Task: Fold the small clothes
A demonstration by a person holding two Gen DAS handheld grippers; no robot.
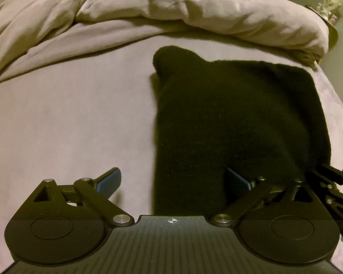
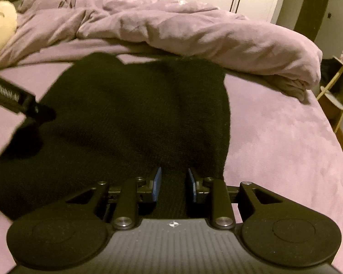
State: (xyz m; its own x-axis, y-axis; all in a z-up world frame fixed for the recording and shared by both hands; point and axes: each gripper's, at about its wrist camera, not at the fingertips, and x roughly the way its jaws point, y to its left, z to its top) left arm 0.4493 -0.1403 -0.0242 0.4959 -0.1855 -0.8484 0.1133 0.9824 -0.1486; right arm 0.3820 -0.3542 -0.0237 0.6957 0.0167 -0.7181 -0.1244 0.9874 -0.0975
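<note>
Left jaws: spread wide, nothing pinched; left gripper [image 1: 172, 182] low over the near left edge of the black garment [image 1: 235, 118], one blue pad [image 1: 108, 181] over bare sheet, the other over black cloth.
Right jaws: drawn narrow, blue pads close together with black cloth between them; right gripper [image 2: 173, 183] at the near right part of the garment; whether the pads actually press the cloth cannot be told.
Black garment: spread flat on the bed sheet [image 1: 68, 118], near edge under both grippers, far edge just short of the bunched duvet [image 1: 171, 6]; a rounded lobe sticks out at the far left corner.
Shape: a broad dark panel, knit-like, right side edge straight; too dark to make out seams or any layers.
Around it: duvet heaped along the far side of the bed; pale soft toy [image 2: 1, 25] at far left in the right view; small side table [image 2: 338, 84] beyond the bed's right edge.
Done so far: garment laid out and mostly smoothed; any earlier fold cannot be read.
Left to do: apparently the fold itself, with the near edge gripped on both sides and carried over toward the far edge, then pressed flat.
Stage: judged early, at the gripping of the near edge.
</note>
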